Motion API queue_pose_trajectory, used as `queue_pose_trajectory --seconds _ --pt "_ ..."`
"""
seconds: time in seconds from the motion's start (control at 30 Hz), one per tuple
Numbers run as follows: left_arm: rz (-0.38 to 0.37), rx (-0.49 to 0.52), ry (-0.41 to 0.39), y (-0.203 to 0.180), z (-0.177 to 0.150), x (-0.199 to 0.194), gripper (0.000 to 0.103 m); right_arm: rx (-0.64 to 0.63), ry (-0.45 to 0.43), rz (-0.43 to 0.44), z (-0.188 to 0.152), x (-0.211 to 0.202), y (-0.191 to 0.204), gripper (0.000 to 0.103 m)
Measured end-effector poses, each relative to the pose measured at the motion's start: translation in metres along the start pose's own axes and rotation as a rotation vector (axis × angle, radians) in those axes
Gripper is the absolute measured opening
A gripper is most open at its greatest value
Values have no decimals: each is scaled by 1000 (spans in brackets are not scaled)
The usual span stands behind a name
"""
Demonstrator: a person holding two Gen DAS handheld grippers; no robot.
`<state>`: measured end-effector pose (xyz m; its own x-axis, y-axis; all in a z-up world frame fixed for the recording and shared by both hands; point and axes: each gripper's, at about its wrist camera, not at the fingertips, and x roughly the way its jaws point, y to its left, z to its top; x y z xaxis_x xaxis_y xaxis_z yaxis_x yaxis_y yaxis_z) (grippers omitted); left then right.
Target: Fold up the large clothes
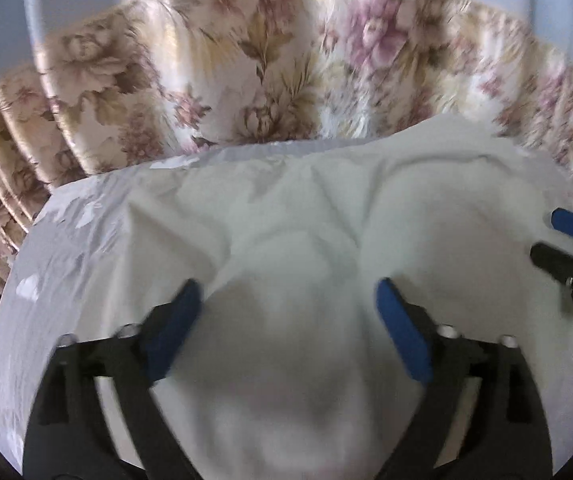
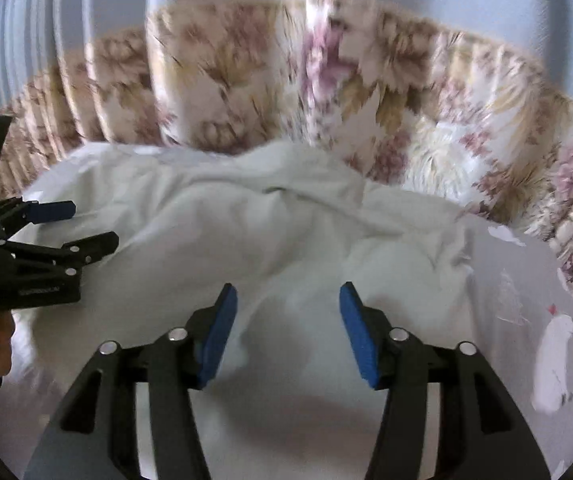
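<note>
A large white garment (image 1: 286, 216) lies rumpled on a pale grey patterned sheet (image 1: 58, 248); it also shows in the right wrist view (image 2: 246, 224). My left gripper (image 1: 288, 292) is open and empty just above the garment's near part. My right gripper (image 2: 288, 296) is open and empty above the garment too. The right gripper shows at the right edge of the left wrist view (image 1: 554, 236), and the left gripper at the left edge of the right wrist view (image 2: 94, 228), both with jaws apart. The frames are blurred.
A floral curtain (image 1: 270, 60) in beige and pink hangs behind the surface, also in the right wrist view (image 2: 326, 92). The grey sheet (image 2: 526, 300) carries white printed shapes and extends to the right of the garment.
</note>
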<state>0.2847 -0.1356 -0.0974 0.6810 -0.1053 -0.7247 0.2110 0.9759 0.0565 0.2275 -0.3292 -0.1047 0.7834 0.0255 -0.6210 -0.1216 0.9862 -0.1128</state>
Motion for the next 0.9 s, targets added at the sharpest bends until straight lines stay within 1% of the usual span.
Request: queue_pose_trajectory --seconds 0.07,0.1,0.13,0.2,0.23,0.3,0.33,0.37,0.43,0.47,0.5,0.53,0.57,0.6,0.63,0.67,0.7,0.77,0.8,0.83,0.87,0.9 --pt "28 14 -31 -2 -12 -14 100 -30 25 -11 -13 -1 0 66" --pt "50 26 -29 -3 -16 -13 100 -41 44 -23 -19 2 -1 66" --pt "61 41 -7 -4 -20 -5 100 -41 59 -29 -24 8 -4 66" --pt "66 57 28 -5 -23 9 100 -3 80 -19 -28 15 -11 66" --pt "67 62 30 -5 -24 12 100 8 93 -18 -28 19 -14 67" --pt "78 85 22 -6 -28 15 100 -22 109 -40 -31 27 -13 67" --pt "75 87 33 -6 -28 19 100 -36 111 -50 -34 31 -12 69" --pt "64 79 50 -4 -28 23 100 -23 112 -45 -35 32 -13 69" --pt "49 71 67 -1 -25 22 100 -5 144 -36 -30 32 -15 69" --pt "46 71 71 0 -22 19 98 0 158 -23 -25 28 -16 68" --pt "43 68 70 3 -18 14 92 13 147 8 -15 19 -20 60" --pt "38 61 66 7 -14 8 90 30 118 23 -7 11 -24 59" --pt "22 43 47 14 -6 -2 91 58 72 33 4 2 -30 59" --pt "12 24 20 20 5 -9 94 100 14 30 21 -6 -38 60" --pt "14 11 4 23 13 -12 96 122 -8 22 33 -5 -43 61" --pt "20 -5 -7 28 29 -10 100 137 -18 13 45 1 -45 61" --pt "16 -17 8 30 46 -1 100 155 -7 18 61 17 -45 61" --pt "1 -38 62 30 69 27 100 176 49 37 77 49 -39 61" --pt "15 -30 92 28 77 43 98 168 78 48 85 68 -32 61" --pt "79 -1 123 25 84 68 97 134 103 24 89 84 -26 58" --pt "136 20 143 25 84 82 95 84 139 -30 89 100 -21 59" --pt "204 34 168 31 79 102 95 56 205 -43 84 122 -25 60"
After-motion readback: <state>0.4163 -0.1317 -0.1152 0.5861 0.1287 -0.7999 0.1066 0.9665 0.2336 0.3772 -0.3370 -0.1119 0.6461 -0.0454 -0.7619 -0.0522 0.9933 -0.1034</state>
